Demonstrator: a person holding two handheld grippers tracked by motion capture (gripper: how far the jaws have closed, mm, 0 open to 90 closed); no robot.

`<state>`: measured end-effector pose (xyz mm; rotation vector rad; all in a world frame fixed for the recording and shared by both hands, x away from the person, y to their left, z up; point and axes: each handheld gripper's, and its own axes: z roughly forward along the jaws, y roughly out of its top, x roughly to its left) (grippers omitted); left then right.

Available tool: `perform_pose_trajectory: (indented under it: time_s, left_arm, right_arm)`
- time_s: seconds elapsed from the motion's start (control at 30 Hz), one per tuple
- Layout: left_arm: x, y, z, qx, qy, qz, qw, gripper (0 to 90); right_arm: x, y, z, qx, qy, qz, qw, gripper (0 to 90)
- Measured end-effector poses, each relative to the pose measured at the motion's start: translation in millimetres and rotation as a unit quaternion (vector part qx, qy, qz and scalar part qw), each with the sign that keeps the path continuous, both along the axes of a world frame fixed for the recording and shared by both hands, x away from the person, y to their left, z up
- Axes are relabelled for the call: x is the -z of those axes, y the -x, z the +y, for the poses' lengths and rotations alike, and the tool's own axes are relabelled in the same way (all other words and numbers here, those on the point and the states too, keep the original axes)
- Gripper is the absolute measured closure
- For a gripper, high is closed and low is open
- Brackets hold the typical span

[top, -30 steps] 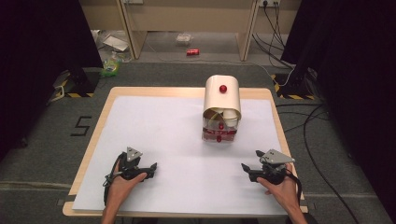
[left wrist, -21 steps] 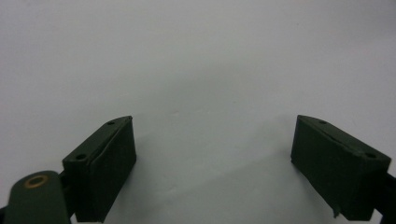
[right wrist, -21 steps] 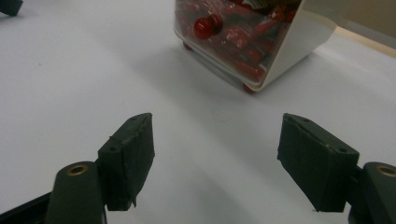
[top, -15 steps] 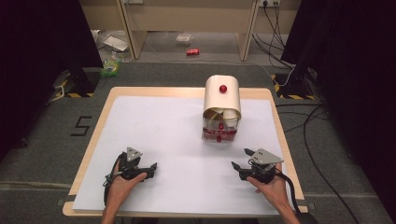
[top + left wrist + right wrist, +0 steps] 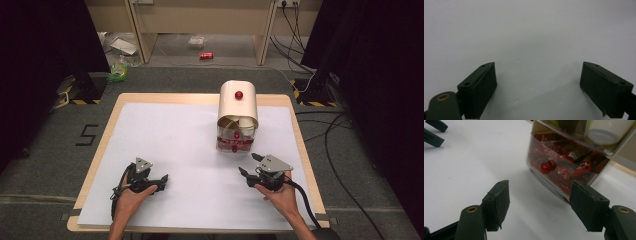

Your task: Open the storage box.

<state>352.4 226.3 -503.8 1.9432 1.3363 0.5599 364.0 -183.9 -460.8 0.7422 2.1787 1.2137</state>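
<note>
A small dispenser box [image 5: 238,111] with a curved cream lid and a red knob [image 5: 239,95] stands right of the table's middle. Paper cups [image 5: 244,124] sit under its lid, above a clear drawer [image 5: 234,144] packed with red packets. In the right gripper view the drawer [image 5: 570,157] is close ahead, with a red knob [image 5: 545,167] on its front. My right gripper [image 5: 248,165] [image 5: 540,185] is open and empty, a little short of the drawer. My left gripper [image 5: 161,181] [image 5: 537,67] is open over bare white sheet at the front left.
A white sheet [image 5: 175,140] covers the wooden table [image 5: 300,145]. The right gripper's cable [image 5: 305,205] trails off the front right edge. My left gripper's jaw tips also appear far off in the right gripper view, at its top left. Cables, bags and a red can [image 5: 206,55] lie on the floor beyond.
My right gripper has moved left and forward, closer to the front of the clear drawer. The left gripper has stayed where it was.
</note>
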Motion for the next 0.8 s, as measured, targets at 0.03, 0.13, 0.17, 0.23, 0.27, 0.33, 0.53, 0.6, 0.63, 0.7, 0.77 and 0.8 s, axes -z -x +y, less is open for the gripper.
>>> perform_pose_trajectory:
  time_s: [0.03, 0.13, 0.17, 0.23, 0.27, 0.33, 0.53, 0.6, 0.63, 0.7, 0.77, 0.8]
  left_arm:
    - [0.0, 0.0, 0.0, 0.0, 0.0, 0.0, 1.0, 12.9]
    - [0.1, 0.0, 0.1, 0.0, 0.001, 0.0, 1.0, 13.0]
    - [0.0, -0.1, 0.1, 0.0, 0.001, 0.0, 1.0, 13.0]
    - [0.1, 0.0, 0.1, 0.0, 0.001, 0.0, 1.0, 13.0]
    - [0.0, 0.0, 0.1, 0.0, 0.0, 0.0, 1.0, 13.0]
    - [0.0, 0.0, 0.1, 0.0, 0.0, 0.0, 1.0, 13.0]
    - [0.1, 0.0, 0.1, 0.0, 0.001, 0.0, 1.0, 13.0]
    - [0.1, 0.0, 0.2, 0.0, 0.001, 0.0, 1.0, 13.0]
    - [0.1, 0.0, 0.2, 0.0, 0.001, 0.0, 1.0, 13.0]
    - [0.0, -0.1, 0.1, 0.0, 0.001, 0.0, 1.0, 13.0]
    - [0.1, 0.0, 0.1, 0.0, 0.001, 0.0, 1.0, 13.0]
    - [0.0, 0.0, 0.2, 0.0, 0.0, 0.0, 1.0, 13.0]
  right_arm:
    - [-0.3, -1.1, 1.9, 0.0, 0.0, -0.002, 1.0, 32.9]
    - [-0.6, -4.2, 6.3, -0.003, 0.0, -0.007, 1.0, 32.9]
    - [-0.6, -4.9, 7.7, -0.003, -0.001, -0.009, 1.0, 32.9]
    - [-0.7, -7.1, 9.8, -0.002, 0.0, -0.013, 0.9999, 32.9]
    - [-0.8, -8.1, 11.3, -0.003, -0.001, -0.014, 0.9999, 33.0]
    - [-1.0, -9.8, 13.1, -0.005, -0.001, -0.019, 0.9998, 32.9]
    - [-1.0, -13.6, 19.4, -0.007, 0.002, -0.022, 0.9997, 32.8]
    - [-1.2, -14.9, 21.1, -0.008, 0.0, -0.024, 0.9997, 32.8]
    - [-1.4, -15.3, 21.6, -0.008, 0.001, -0.025, 0.9996, 32.8]
    - [-1.7, -17.0, 23.2, -0.011, 0.003, -0.027, 0.9996, 32.8]
    - [-1.6, -18.4, 24.7, -0.012, 0.002, -0.029, 0.9995, 32.6]
    - [-1.9, -19.2, 25.7, -0.013, 0.003, -0.032, 0.9994, 32.5]
